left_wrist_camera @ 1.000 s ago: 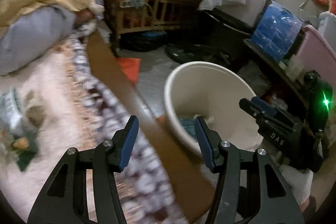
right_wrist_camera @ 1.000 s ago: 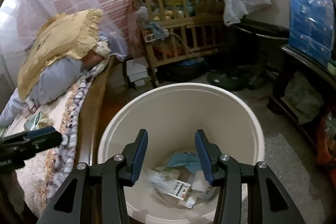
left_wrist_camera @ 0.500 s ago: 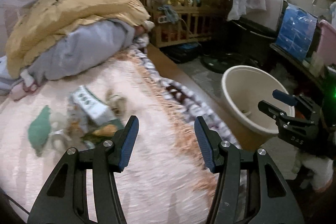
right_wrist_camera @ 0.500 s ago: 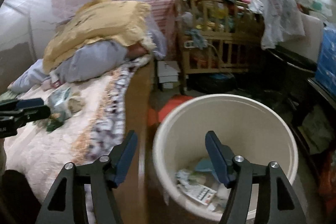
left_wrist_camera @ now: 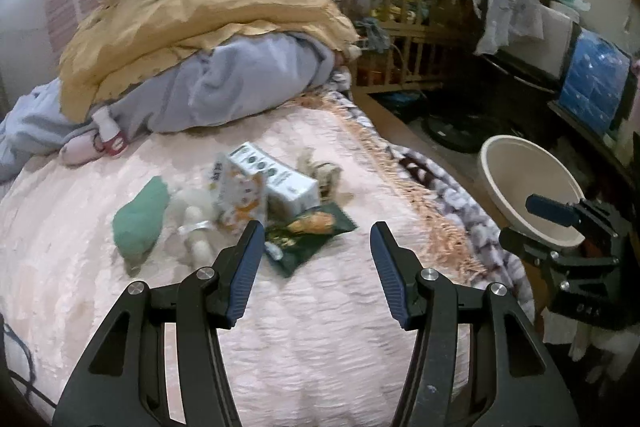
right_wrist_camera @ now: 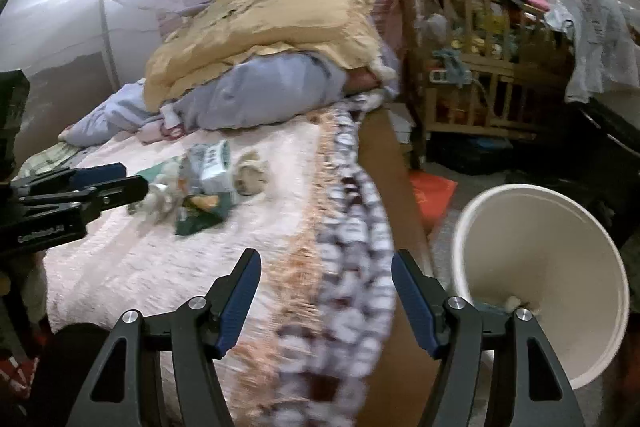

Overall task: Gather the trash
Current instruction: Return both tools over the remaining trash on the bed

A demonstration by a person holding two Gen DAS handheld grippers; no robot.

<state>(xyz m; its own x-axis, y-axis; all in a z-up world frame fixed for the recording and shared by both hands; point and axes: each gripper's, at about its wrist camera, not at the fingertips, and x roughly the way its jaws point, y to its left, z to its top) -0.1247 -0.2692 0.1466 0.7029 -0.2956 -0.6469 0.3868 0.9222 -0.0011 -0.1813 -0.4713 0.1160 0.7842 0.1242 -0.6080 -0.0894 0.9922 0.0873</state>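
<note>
Left gripper [left_wrist_camera: 316, 259] is held over the bed [left_wrist_camera: 320, 347], fingers [left_wrist_camera: 246, 267] set moderately apart with nothing between them. Right gripper [right_wrist_camera: 326, 291] is held over the bed's right edge, fingers [right_wrist_camera: 412, 291] also spread moderately wide and empty; its jaws have just been opening.

Trash is piled on the pink bedspread just beyond the left gripper: a white carton [left_wrist_camera: 276, 179] lying tilted, a small printed box [left_wrist_camera: 240, 199] leaning against it on the left, a dark green snack wrapper [left_wrist_camera: 308, 235] lying flat nearest the fingers, a green cloth-like piece [left_wrist_camera: 140, 219] to the left, a white bottle-like item [left_wrist_camera: 196, 231] between the green piece and the boxes, and a crumpled wad [left_wrist_camera: 320, 171] just to the right of the carton. Details of the pile are blurred. In the right wrist view the same pile [right_wrist_camera: 204, 179] is seen to the far left of the right gripper, well apart from it, with the left gripper's tip [right_wrist_camera: 100, 187] near the pile on its left.

A cream bucket [right_wrist_camera: 540, 267] stands on the floor to the right of the bed, beside the wooden bed rail [right_wrist_camera: 396, 187]; a few scraps [right_wrist_camera: 512, 301] are seen at its bottom. In the left wrist view the bucket [left_wrist_camera: 528, 187] lies far right, partly covered by the right gripper [left_wrist_camera: 560, 223].

At the far end of the bed a yellow quilt [left_wrist_camera: 200, 15] is stacked on grey-blue bedding [left_wrist_camera: 240, 87]. A wooden crib [right_wrist_camera: 480, 67] full of things stands beyond the bed.
</note>
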